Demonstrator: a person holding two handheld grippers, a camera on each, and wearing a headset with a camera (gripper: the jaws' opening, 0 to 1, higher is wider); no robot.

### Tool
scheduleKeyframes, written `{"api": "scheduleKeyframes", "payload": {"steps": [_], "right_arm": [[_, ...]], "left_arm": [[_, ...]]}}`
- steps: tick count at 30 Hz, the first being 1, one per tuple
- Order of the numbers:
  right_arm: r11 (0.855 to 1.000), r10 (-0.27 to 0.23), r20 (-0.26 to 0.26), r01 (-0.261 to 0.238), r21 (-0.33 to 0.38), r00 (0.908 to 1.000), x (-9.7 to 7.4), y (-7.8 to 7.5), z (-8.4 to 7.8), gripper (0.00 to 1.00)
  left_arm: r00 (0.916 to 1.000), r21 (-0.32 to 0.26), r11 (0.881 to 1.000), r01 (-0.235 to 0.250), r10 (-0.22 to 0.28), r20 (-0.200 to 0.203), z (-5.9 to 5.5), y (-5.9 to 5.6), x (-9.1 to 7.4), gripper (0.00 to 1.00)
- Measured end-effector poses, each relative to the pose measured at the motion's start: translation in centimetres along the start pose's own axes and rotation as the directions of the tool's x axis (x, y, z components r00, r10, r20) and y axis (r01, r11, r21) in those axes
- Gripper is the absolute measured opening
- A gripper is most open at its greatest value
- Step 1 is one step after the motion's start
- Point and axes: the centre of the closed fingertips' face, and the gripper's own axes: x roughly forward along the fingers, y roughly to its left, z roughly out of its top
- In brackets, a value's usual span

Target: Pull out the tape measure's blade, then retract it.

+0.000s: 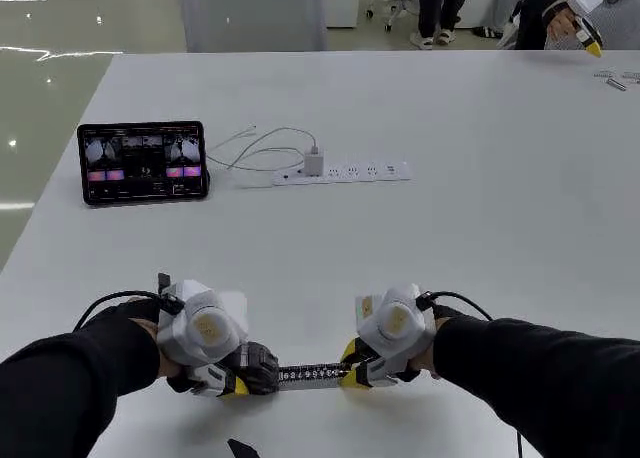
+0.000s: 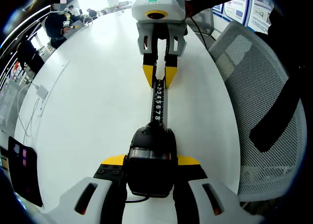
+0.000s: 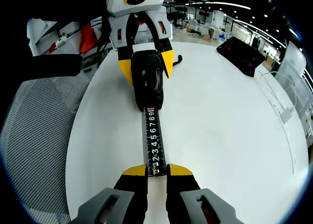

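I'm in an open-plan office/lab: my white table [image 1: 480, 178] w/ tablet [image 1: 143, 162] & power strip [image 1: 350, 171] on it, mesh chair [image 2: 244, 62] beside it, more desks [image 3: 210, 27] beyond it.

I see a white workbench [image 1: 480, 178] | glossy pale floor [image 1: 50, 88] catching light | grey mesh chair [image 2: 259, 77] beside | ceiling strip lights [image 3: 217, 4] overhead

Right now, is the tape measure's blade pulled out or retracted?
Partly out: the numbered blade spans from the case to the right gripper.
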Motion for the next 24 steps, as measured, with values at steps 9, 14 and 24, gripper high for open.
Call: {"api": "scheduleKeyframes", "payload": {"steps": [9,14,24], "right_arm": [[1.000,-0.001,-0.008,0.001,0.001,1.0000,-0.3,-0.1,-0.5,0.09],[1.000,-0.002,-0.010,0.003,0.006,0.9999,-0.4,-0.2,-0.7,0.09],[1.000,-0.007,-0.019,0.007,0.015,0.9998,-0.9,-0.3,-1.3,0.09]], "left_arm": [[1.0000,-0.002,1.000,-0.002,0.002,0.002,0.0,0.0,0.0,0.30],[1.0000,-0.003,1.000,-0.002,0.002,0.002,0.0,0.0,0.0,0.30],[1.0000,-0.003,1.000,-0.003,0.003,0.003,0.0,0.1,-0.1,0.30]]}}
